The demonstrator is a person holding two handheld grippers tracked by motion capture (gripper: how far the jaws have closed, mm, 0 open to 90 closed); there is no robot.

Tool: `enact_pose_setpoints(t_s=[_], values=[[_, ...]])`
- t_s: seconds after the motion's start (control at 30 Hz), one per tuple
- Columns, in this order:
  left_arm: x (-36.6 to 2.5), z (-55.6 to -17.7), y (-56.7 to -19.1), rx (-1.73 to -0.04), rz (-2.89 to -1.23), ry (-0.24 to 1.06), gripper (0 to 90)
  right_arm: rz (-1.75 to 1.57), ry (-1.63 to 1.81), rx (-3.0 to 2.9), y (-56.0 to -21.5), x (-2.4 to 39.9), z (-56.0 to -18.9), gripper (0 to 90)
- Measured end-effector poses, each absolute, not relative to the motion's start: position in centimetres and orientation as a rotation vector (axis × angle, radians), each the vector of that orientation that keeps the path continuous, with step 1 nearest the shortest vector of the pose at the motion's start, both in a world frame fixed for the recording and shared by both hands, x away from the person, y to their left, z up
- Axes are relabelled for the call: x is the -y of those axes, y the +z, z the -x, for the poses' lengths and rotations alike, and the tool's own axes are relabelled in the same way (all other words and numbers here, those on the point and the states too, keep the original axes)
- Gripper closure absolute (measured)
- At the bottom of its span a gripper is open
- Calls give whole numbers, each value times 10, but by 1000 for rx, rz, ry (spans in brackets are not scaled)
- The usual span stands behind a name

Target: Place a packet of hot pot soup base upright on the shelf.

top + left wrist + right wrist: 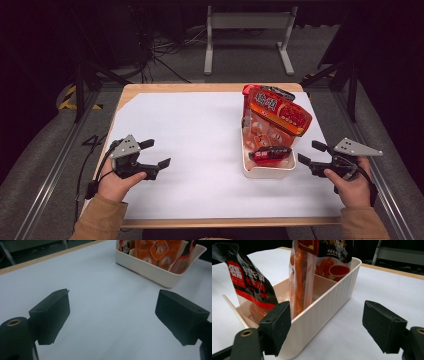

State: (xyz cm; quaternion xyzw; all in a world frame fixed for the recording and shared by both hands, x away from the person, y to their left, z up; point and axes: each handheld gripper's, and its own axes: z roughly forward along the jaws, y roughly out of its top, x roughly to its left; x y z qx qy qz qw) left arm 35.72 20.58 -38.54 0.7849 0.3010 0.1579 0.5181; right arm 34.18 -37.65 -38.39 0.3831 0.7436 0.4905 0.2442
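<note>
A white ribbed bin [267, 172] stands right of the table's middle with snack packets upright in it. A big orange-red packet [277, 112] leans at its far end and a small red-and-black packet [270, 153] sits near its front. My right gripper [309, 152] is open just right of the bin's front corner, with nothing between its jaws. In the right gripper view the bin wall [329, 300], the red-and-black packet [249, 282] and an orange packet [299, 277] lie close ahead of that gripper [325, 307]. My left gripper [157, 153] is open and empty over bare sheet at the left.
A white sheet [190, 140] covers the wooden table [200, 88]. In the left gripper view the open left gripper [112, 302] faces bare sheet, with the bin [155, 272] farther off at the upper right. A metal stand [247, 37] and cables lie on the floor beyond the table.
</note>
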Motion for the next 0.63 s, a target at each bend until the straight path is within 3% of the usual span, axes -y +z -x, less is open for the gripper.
enact_pose_setpoints(t_s=[0.63], values=[[-225, -365, -414, -878, -1825, 302, 152, -1053, 1317, -2026, -391, 378, -344, 235]])
